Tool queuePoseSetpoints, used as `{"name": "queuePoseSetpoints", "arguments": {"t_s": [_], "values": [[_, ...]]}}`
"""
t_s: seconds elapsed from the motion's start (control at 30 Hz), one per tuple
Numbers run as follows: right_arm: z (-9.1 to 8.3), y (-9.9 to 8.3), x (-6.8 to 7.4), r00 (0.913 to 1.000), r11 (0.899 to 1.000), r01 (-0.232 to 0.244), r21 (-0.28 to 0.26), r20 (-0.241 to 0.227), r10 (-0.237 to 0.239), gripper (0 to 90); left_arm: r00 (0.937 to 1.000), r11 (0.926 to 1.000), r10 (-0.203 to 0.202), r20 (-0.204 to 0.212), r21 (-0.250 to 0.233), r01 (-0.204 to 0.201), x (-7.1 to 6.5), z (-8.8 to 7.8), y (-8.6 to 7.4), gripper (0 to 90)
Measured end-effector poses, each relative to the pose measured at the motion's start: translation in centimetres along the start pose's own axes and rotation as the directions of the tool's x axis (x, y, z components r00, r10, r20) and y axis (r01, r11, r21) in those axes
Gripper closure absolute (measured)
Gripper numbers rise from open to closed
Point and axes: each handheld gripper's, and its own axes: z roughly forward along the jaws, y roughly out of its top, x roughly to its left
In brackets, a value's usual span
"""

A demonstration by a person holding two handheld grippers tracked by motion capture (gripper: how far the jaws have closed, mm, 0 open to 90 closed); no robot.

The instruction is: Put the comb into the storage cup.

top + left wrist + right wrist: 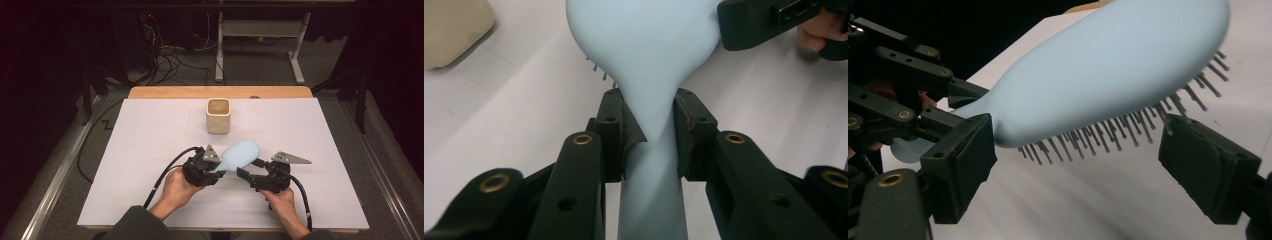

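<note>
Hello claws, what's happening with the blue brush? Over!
Left claw shut on blue hairbrush handle. Right claw open beside the bristles. Beige cup stands clear behind.

1. A pale blue hairbrush (1108,75) hangs above the white tabletop (1108,200), bristles down.
2. The right gripper (1075,167) stands wide apart below it, pads clear.
3. The left gripper (955,107) clamps its handle.

Wooden table (150,93), white sheet (150,150), beige cup (218,115) standing on it

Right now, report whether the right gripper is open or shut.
Open: the right gripper has its jaws spread wide on either side of the hairbrush, pads not pressing it.
</note>
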Motion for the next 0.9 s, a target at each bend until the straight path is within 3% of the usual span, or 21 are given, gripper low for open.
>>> {"name": "queuePoseSetpoints", "arguments": {"t_s": [0.9], "values": [[1.7,0.6,-0.1,0.9962,0.997,-0.081,0.009,-0.030,0.081,8.3,1.0000,0.9997,0.004,-0.001,-0.022,-0.004,-0.7,0.7,0.4,69.1]]}}
